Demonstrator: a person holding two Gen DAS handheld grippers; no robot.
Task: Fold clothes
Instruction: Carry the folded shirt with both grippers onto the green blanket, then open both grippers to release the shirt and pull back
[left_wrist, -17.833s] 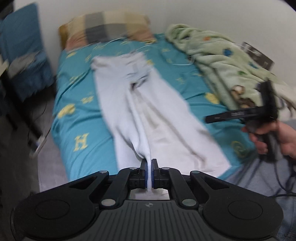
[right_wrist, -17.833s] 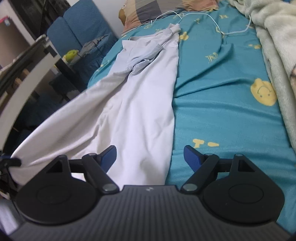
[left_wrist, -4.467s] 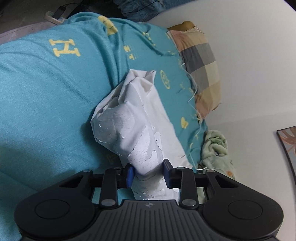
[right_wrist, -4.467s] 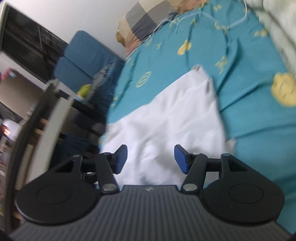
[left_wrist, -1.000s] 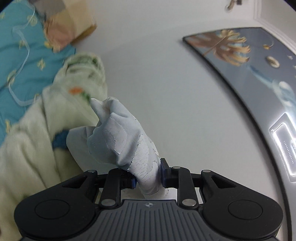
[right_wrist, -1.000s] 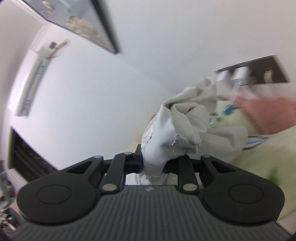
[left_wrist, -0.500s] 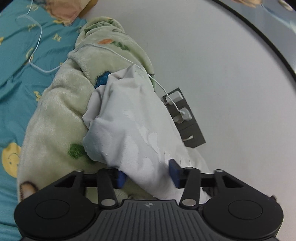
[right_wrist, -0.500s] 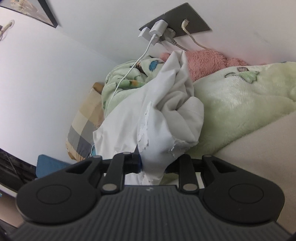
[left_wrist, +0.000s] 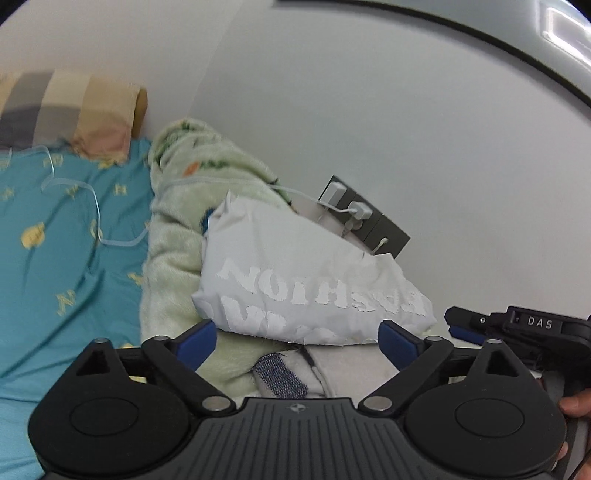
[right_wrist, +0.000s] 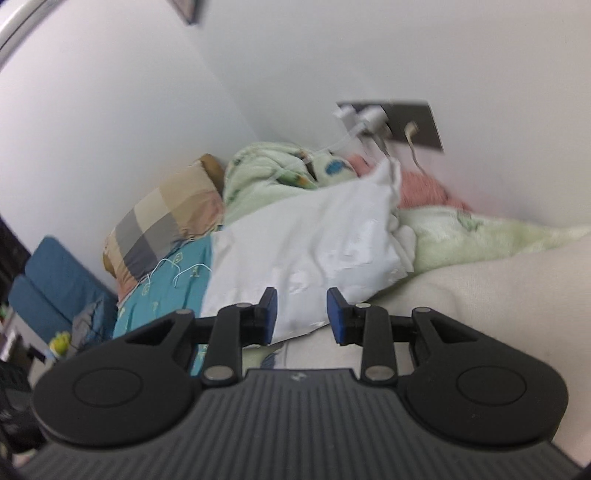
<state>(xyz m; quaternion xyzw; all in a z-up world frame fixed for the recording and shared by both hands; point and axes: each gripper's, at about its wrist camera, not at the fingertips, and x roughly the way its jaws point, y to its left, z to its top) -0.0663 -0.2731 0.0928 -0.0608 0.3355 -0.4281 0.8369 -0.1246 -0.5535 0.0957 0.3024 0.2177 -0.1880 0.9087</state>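
The folded white garment (left_wrist: 306, 280), with cracked white lettering on top, lies on the green fleece blanket (left_wrist: 173, 229) close to the wall. My left gripper (left_wrist: 295, 341) hangs just in front of it, jaws opening and spread wide, with nothing pressed between the pads. In the right wrist view the garment (right_wrist: 306, 251) sits straight ahead. My right gripper (right_wrist: 301, 315) has its jaws opening; the garment's near edge shows in the gap, but the pads stand apart from it. The right gripper (left_wrist: 456, 325) also shows at the right of the left wrist view, held by a hand (left_wrist: 572, 406).
A grey wall socket (left_wrist: 369, 221) with white plugs and a cable is right behind the garment. Something pink and fluffy (right_wrist: 424, 192) lies by the wall. The teal bedsheet (left_wrist: 55, 240) and checked pillow (left_wrist: 66, 107) are to the left; a blue chair (right_wrist: 48, 291) stands beyond the bed.
Both grippers have let go of the garment and drawn back from it; it now rests on the green blanket. The left jaws went from partly open to wide.
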